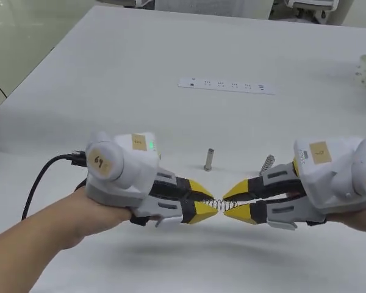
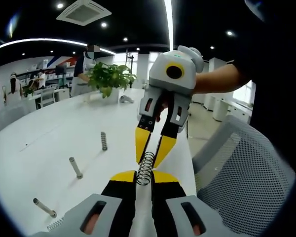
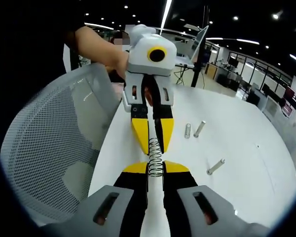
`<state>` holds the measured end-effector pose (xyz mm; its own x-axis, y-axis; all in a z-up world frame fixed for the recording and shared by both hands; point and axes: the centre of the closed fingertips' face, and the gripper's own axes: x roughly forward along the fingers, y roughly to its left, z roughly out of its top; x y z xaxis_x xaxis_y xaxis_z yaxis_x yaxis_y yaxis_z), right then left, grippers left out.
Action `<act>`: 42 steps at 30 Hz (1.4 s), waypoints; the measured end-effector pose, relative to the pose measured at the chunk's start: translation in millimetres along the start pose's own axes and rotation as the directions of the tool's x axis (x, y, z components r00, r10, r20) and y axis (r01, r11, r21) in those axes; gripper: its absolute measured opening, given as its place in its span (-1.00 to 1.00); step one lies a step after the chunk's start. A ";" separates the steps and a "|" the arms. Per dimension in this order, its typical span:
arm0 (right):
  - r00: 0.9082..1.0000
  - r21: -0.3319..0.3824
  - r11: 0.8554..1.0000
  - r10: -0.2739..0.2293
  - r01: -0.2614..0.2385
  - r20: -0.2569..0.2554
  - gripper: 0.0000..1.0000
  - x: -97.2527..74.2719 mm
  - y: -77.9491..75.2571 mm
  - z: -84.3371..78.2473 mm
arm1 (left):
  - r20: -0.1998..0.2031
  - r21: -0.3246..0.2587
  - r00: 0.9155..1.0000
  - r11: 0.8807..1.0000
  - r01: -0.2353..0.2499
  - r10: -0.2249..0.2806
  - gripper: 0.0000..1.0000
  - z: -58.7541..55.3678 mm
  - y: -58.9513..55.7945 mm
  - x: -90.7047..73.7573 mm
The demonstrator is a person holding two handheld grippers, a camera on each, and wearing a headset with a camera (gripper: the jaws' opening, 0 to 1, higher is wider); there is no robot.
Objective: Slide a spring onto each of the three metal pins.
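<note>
The yellow-tipped jaws of the left gripper [image 1: 211, 206] are clenched on one end of a small coiled steel spring [image 1: 220, 204]. The jaws of the right gripper [image 1: 228, 204] are pinched on its other end, so the two grippers meet almost tip to tip. The spring hangs level over the near part of the white desk [image 1: 140, 73], its long axis running from 9 o'clock to 3 o'clock in the head view. Both ends are buried in the jaws and only a few middle coils show. Whether anything sits inside the coil I cannot tell.

At 12 o'clock from it a bare metal pin [image 1: 208, 159] stands upright on the desk. At 1 o'clock a spring-covered metal pin [image 1: 268, 163] leans, its foot hard to make out against the right gripper.

In the left gripper view a third metal pin [image 2: 43, 207] shows at 8 o'clock. A loose spring [image 2: 54, 224] lies just beside it, partly cut off by the gripper's body.

Farther back on the desk a flat white power strip [image 1: 226, 85] lies crosswise. A black cable [image 1: 39, 180] trails from the left gripper toward 9 o'clock.
</note>
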<state>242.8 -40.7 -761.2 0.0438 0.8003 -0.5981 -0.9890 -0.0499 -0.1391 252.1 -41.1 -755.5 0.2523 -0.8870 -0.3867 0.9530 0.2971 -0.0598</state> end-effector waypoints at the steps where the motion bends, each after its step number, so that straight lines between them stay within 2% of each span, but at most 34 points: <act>1: 1.000 0.004 1.000 0.001 -0.001 0.001 -0.84 -0.2 0.1 0.0 | -0.001 0.002 1.000 1.000 0.003 -0.003 -0.95 0.3 -0.7 0.0; 8: 1.000 0.081 0.997 -0.014 0.013 0.016 -0.81 -1.4 0.0 0.4 | 0.003 0.007 1.000 1.000 0.013 -0.013 -0.95 3.3 -2.2 -0.5; 13: 0.999 0.102 0.994 -0.026 0.024 0.024 -0.73 -5.1 1.2 -4.7 | 0.006 0.004 1.000 1.000 0.016 -0.016 -0.95 3.9 -3.6 -0.8; 17: 0.999 0.125 0.992 -0.037 0.034 0.027 -0.76 -7.3 2.9 -9.1 | 0.003 0.000 1.000 1.000 0.021 -0.021 -0.95 3.6 -4.1 -1.5; 19: 0.997 0.150 0.988 -0.054 0.046 0.048 -0.79 -7.5 2.1 -6.7 | 0.001 0.002 1.000 1.000 0.025 -0.025 -0.95 3.3 -5.0 -1.6; 23: 0.997 0.166 0.985 -0.057 0.047 0.056 -0.84 -7.5 2.9 -5.6 | -0.005 0.000 1.000 1.000 0.028 -0.028 -0.95 1.6 -5.9 -1.7; 28: 0.995 0.160 0.985 -0.079 0.069 0.056 -0.85 -10.2 -0.4 -1.7 | -0.010 -0.010 1.000 1.000 0.011 -0.011 -0.94 -0.1 -1.9 0.0; 34: 0.996 0.132 0.989 -0.075 0.068 0.050 -0.86 -12.4 -0.7 5.1 | -0.025 -0.015 1.000 1.000 0.015 -0.015 -0.95 -5.2 -0.7 2.3; 41: 0.991 0.120 0.991 -0.069 0.056 0.110 -0.86 -14.1 0.2 27.4 | -0.031 -0.012 0.999 1.000 0.014 -0.014 -0.96 -9.1 -0.4 4.8; 42: 0.992 0.109 0.992 -0.070 0.058 0.107 -0.85 -13.1 0.6 29.0 | -0.034 -0.009 0.999 1.000 0.016 -0.017 -0.96 -9.4 -1.1 5.6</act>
<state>237.6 -33.9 -730.5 0.0973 0.8612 -0.4989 -0.9943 0.0621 -0.0868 250.9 -43.1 -766.2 0.2305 -0.8793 -0.4169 0.9553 0.2859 -0.0749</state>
